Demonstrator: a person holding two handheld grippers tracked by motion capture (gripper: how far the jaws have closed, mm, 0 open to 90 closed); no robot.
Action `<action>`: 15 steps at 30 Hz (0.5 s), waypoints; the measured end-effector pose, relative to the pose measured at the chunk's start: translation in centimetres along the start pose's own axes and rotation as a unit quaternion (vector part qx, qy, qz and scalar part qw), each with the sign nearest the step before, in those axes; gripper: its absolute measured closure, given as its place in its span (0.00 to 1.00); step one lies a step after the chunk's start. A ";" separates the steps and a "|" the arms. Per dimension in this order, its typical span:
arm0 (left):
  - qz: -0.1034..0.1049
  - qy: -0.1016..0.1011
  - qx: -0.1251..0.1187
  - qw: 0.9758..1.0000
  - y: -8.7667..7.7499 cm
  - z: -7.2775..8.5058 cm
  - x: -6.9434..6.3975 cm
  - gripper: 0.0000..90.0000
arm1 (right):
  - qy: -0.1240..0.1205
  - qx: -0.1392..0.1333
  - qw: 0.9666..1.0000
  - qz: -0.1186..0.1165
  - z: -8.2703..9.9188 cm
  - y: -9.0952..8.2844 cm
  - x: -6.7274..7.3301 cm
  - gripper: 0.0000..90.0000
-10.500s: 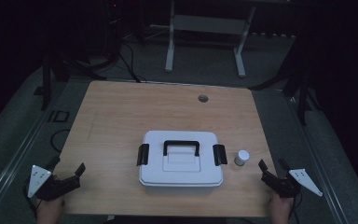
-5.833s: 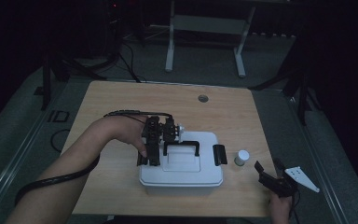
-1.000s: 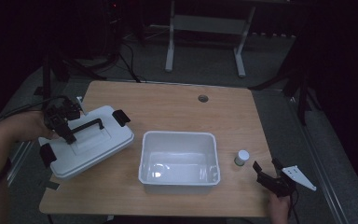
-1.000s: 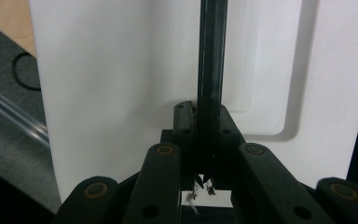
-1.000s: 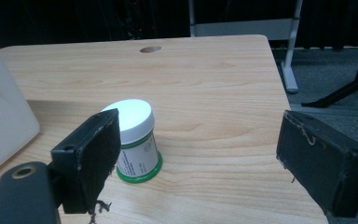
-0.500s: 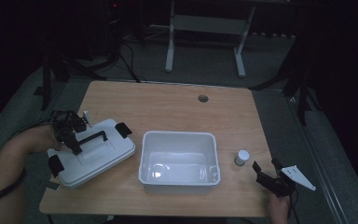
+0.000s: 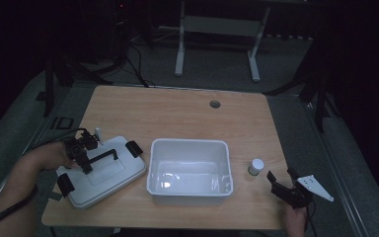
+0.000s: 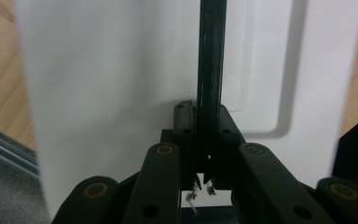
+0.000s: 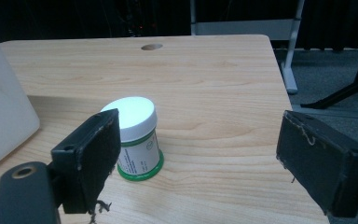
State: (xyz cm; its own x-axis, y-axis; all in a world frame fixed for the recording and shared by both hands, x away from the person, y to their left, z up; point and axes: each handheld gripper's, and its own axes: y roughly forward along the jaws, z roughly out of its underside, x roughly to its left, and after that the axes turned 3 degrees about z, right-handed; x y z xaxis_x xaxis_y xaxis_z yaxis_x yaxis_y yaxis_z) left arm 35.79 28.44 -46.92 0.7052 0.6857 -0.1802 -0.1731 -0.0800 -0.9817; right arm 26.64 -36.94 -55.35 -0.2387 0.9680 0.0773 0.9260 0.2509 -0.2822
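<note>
The white lid (image 7: 109, 177) with black clips sits low over the table's left part, slightly tilted. I cannot tell whether it rests on the wood. My left gripper (image 7: 82, 154) is shut on the lid's black handle (image 7: 106, 156). In the left gripper view the handle (image 8: 209, 70) runs up from between the closed jaws of my left gripper (image 8: 204, 140), over the lid (image 8: 121, 70). The open white bin (image 7: 187, 142) stands mid-table. A small white-capped jar (image 7: 256, 166) stands to its right. My right gripper (image 7: 282, 185) is open near the front right edge, and my right gripper (image 9: 200, 140) has the jar (image 9: 137, 135) just beyond its left jaw.
A round cable hole (image 7: 214, 103) lies at the back of the wooden table. The bin's wall (image 9: 0, 93) shows at the left of the right gripper view. A white desk frame (image 7: 217, 24) stands on the floor beyond the table.
The left gripper has come down and toward the front with the lid, which now sits lower and flatter at the table's left. The right gripper has stayed still.
</note>
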 end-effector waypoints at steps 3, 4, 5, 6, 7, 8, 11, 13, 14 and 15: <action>0.010 -0.002 0.001 1.000 0.6 0.0 0.0 0.93 | 0.000 0.000 1.000 -0.001 0.0 0.0 0.0 0.15; 0.013 -0.001 0.000 1.000 0.8 0.1 0.0 0.93 | 0.000 0.000 1.000 -0.001 0.0 0.0 0.0 0.15; 0.015 -0.002 0.000 1.000 1.0 0.1 0.1 0.93 | 0.001 0.001 1.000 0.000 0.0 0.0 0.0 0.15; 0.018 -0.002 0.000 1.000 1.2 0.1 0.1 0.93 | 0.000 0.001 1.000 0.000 0.0 0.0 0.0 0.15; 0.019 -0.001 0.001 1.000 1.4 0.1 0.1 0.93 | -0.004 0.002 1.000 0.001 0.0 0.0 0.0 0.15; 0.021 -0.001 0.001 1.000 1.6 0.2 0.2 0.92 | -0.007 0.003 1.000 0.004 -0.1 0.0 0.0 0.15; 0.023 -0.002 0.006 1.000 2.4 0.2 0.4 0.92 | -0.009 0.004 1.000 0.005 -0.1 0.0 0.1 0.15; 0.025 0.000 -0.001 1.000 2.4 0.3 0.4 0.92 | -0.011 0.006 1.000 0.004 -0.1 0.0 0.1 0.15; 0.025 0.001 -0.002 1.000 2.4 0.3 0.4 0.92 | -0.011 0.006 1.000 0.004 -0.1 0.0 0.1 0.15; 0.023 0.006 -0.002 1.000 2.4 0.3 0.4 0.92 | -0.012 0.007 1.000 0.004 -0.1 0.0 0.1 0.15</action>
State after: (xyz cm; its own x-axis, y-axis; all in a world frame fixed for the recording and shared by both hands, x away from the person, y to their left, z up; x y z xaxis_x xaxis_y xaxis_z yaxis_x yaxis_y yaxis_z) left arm 35.42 28.71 -49.32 0.7048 0.6727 -0.2250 -0.2021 -0.1136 -0.9728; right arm 26.66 -36.81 -55.25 -0.2382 0.9698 0.0521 0.9236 0.2427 -0.2969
